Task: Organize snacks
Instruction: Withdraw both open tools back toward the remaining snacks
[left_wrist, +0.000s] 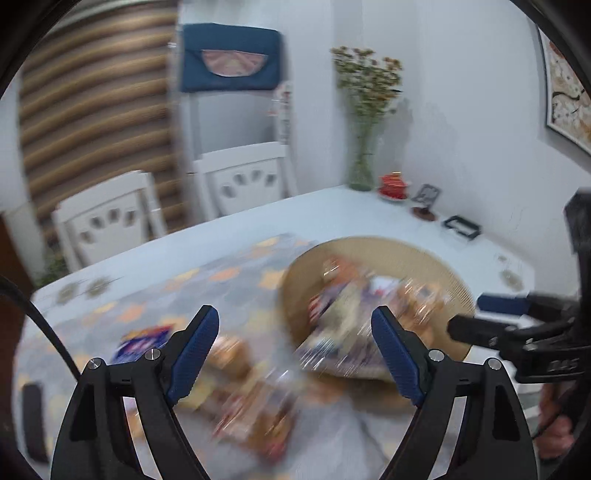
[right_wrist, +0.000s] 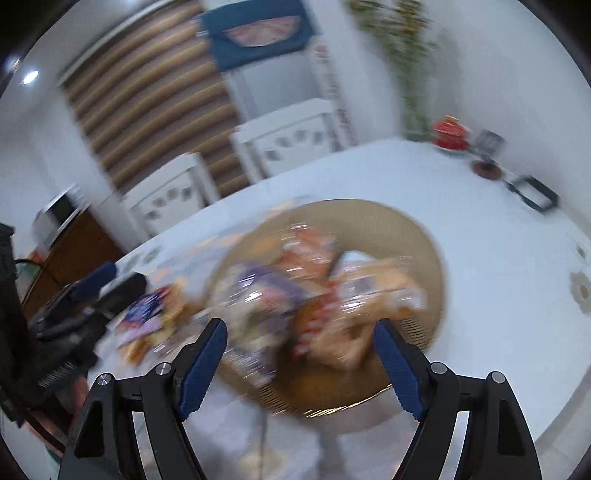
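Mostly blur: snack packets (right_wrist: 314, 295) labels unreadable; left gripper (left_wrist: 295, 354), right gripper (right_wrist: 299, 369) jaws wide, empty.

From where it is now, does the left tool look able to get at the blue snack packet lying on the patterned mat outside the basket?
Probably yes. The left tool is open and empty, the blue snack packet lies uncovered just beyond its left finger, and nothing blocks the way, though blur hides detail.

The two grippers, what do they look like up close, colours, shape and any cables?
Each gripper, left and right, has black angular plastic arms with triangular cut-outs and silver bolt heads. Ribbed dark-blue pads face the fingers. A black cable curves past the left one. Pale lettering on the right gripper's body is too blurred to read.
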